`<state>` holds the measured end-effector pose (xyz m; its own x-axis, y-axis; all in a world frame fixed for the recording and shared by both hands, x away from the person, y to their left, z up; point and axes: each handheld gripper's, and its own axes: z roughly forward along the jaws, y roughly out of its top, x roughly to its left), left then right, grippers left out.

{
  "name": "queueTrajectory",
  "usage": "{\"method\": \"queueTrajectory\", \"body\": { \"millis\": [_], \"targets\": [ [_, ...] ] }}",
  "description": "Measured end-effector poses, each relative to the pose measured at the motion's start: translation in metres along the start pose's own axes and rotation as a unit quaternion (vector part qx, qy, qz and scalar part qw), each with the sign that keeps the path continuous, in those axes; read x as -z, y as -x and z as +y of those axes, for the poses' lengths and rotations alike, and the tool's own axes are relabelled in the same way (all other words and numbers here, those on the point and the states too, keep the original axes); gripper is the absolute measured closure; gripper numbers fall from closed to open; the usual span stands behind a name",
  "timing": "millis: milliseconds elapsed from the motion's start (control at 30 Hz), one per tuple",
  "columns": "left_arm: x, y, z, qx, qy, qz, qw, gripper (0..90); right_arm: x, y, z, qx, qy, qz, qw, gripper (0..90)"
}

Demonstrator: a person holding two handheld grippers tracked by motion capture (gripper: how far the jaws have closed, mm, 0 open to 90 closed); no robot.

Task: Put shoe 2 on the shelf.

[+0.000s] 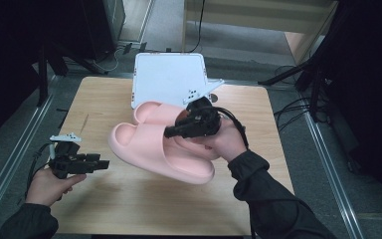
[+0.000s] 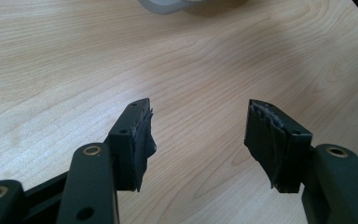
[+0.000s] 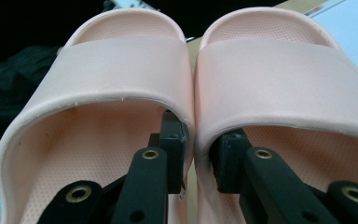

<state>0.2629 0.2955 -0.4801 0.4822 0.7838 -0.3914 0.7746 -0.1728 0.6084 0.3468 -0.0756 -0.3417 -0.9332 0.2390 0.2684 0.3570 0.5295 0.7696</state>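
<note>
The right tongs [image 3: 196,154] have one jaw inside each pink slipper [image 3: 279,70], pinching the two inner side walls together — so both shoes ride in a single grip as a pair. In the high view the pair [image 1: 154,144] sits at the middle of the frame, the nearer slipper tilted and apparently clear of the wooden counter [image 1: 129,209], with the right tongs [image 1: 176,130] coming in from the right. Held by the walls alone, the pair could sag or twist, I judge.

The left tongs [image 2: 198,135] stand wide apart with nothing between the jaws, only bare wood beneath; in the high view they [image 1: 102,164] wait at the lower left, well apart from the slippers.

A white tray [image 1: 166,74] lies at the far edge of the counter, just behind the slippers in the upper middle of the frame — the only other thing nearby. Nothing blocks the path toward it.
</note>
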Motion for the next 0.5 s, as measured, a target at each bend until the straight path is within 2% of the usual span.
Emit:
{"method": "queueTrajectory", "body": {
  "millis": [133, 300, 400, 500],
  "targets": [
    [-0.002, 0.001, 0.001, -0.002, -0.003, -0.002, 1.0, 40.9, 0.004, 0.009, 0.015, -0.017, 0.008, -0.034, 0.9992, 77.5],
    [-0.003, 0.002, 0.002, -0.011, -0.001, -0.01, 0.9999, 41.1, 0.005, 0.031, 0.033, -0.052, 0.029, -0.064, 0.9961, 77.6],
    [-0.004, 0.003, 0.003, -0.015, -0.002, -0.01, 0.9998, 41.2, 0.004, 0.045, 0.045, -0.069, 0.034, -0.106, 0.9914, 77.5],
    [-0.005, 0.004, 0.004, -0.015, -0.003, -0.013, 0.9998, 41.3, 0.002, 0.061, 0.057, -0.095, 0.043, -0.148, 0.9835, 77.5]
  ]
}}
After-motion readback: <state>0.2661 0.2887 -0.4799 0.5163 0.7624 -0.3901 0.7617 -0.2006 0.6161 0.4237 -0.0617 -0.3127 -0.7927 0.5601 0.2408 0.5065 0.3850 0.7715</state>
